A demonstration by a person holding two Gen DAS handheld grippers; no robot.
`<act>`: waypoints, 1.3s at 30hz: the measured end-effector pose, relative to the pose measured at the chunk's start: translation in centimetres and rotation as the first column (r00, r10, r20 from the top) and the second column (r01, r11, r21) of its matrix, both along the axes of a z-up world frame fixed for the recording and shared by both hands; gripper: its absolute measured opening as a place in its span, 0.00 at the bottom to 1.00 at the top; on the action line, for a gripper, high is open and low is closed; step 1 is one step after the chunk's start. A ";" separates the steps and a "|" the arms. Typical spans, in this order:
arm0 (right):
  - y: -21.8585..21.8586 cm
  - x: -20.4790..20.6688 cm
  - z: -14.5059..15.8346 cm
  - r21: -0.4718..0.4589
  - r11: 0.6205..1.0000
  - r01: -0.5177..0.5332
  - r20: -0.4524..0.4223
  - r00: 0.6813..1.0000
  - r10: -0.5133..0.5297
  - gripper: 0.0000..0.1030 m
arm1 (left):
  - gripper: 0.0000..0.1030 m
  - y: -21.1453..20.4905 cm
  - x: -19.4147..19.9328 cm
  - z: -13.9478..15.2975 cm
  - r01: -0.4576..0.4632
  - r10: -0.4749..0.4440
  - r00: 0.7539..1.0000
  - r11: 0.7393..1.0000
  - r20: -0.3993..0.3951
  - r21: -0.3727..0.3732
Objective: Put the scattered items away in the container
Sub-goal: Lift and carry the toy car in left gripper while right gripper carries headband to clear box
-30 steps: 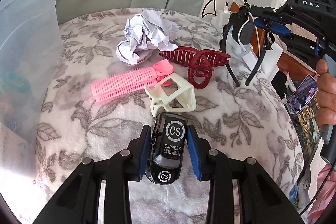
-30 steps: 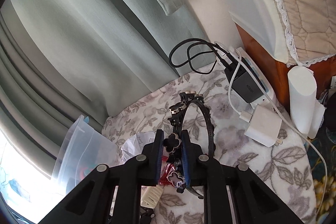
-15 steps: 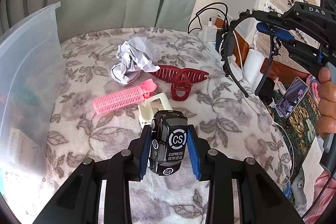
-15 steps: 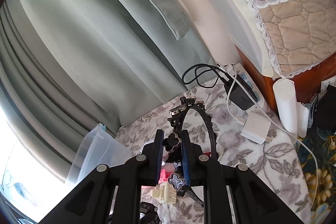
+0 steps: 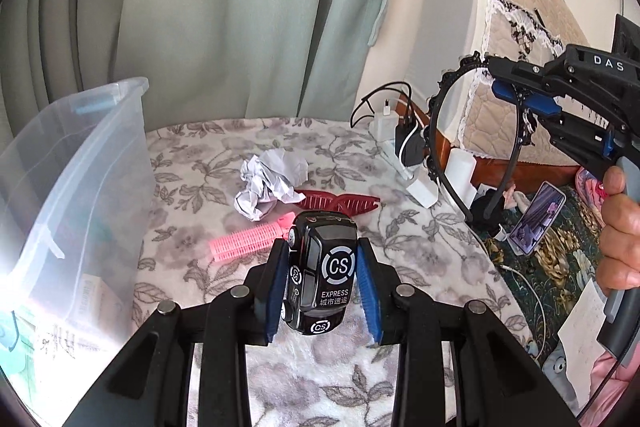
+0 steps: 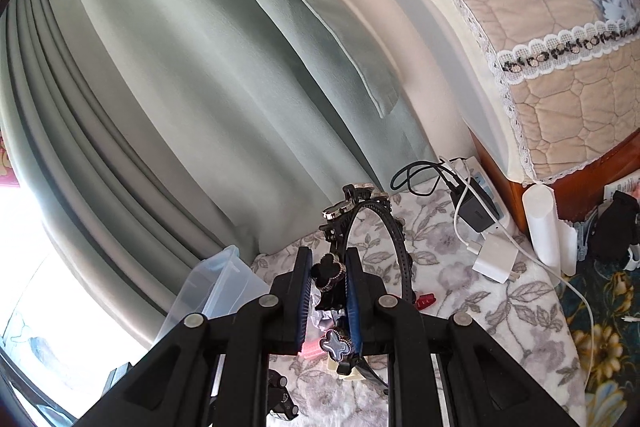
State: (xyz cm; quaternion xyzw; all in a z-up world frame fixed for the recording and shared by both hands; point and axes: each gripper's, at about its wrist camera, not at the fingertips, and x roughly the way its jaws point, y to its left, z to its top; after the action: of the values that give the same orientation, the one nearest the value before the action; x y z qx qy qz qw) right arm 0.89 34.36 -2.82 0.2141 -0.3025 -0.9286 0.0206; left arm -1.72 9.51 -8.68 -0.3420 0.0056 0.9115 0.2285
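Left wrist view: the left gripper (image 5: 323, 283) is clenched on a black toy car (image 5: 320, 273) marked "CS EXPRESS", blue pads pressed against both of its sides, the car lifted clear of the floral blanket (image 5: 420, 243). A clear plastic storage bin (image 5: 76, 187) stands at the left edge of the blanket, with some contents faintly visible through its wall. On the blanket beyond the car lie a crumpled white paper ball (image 5: 268, 183), a dark red hair claw clip (image 5: 340, 202) just beside it, and a pink hair roller (image 5: 250, 238) near the car's front. At right, a person's hand (image 5: 620, 231) holds the right gripper (image 5: 524, 99), which is closed on a black headband (image 5: 452, 147) hanging in the air above the blanket's right edge. A smartphone (image 5: 538, 219) is propped on the patterned floor below it. Right wrist view: the right gripper (image 6: 328, 291) grasps the headband (image 6: 400, 251) at a black clover ornament between its pads; the band arcs forward, with further clover charms along it. Below, a cream claw clip (image 6: 340, 367) is partly visible. A black charger (image 6: 476, 213) and a white charger (image 6: 498, 259) lie at the blanket's far right, near a white cylinder (image 6: 542, 223).
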 end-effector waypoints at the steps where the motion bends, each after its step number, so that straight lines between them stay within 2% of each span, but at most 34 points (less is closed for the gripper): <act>1: -0.3 0.3 0.3 0.004 1.000 -0.001 -0.005 1.000 0.001 0.17 | 0.34 -0.3 0.2 0.5 -0.004 0.004 1.000 1.000 -0.012 0.009; 14: -4.7 2.6 4.2 0.079 0.996 -0.039 -0.062 0.997 0.044 0.17 | 0.34 -4.7 2.8 5.1 -0.073 0.088 0.986 0.992 -0.140 0.105; 25: -9.9 2.7 6.8 0.159 0.981 -0.115 -0.090 0.987 0.131 0.17 | 0.34 -9.8 4.8 7.9 -0.147 0.189 0.956 0.971 -0.226 0.191; 32: -14.4 1.5 7.9 0.194 0.956 -0.218 -0.104 0.965 0.241 0.17 | 0.34 -13.8 5.4 8.8 -0.217 0.278 0.928 0.945 -0.249 0.246; 39: -19.1 -0.3 7.5 0.231 0.920 -0.315 -0.074 0.938 0.339 0.17 | 0.34 -17.4 5.7 8.8 -0.292 0.367 0.895 0.911 -0.252 0.290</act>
State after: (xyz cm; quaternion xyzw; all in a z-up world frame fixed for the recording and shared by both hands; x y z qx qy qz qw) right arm 0.62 15.22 4.64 0.2097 -0.1581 -0.9499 0.1693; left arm 3.97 -7.84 0.14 -0.1642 -0.1306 0.9719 0.1064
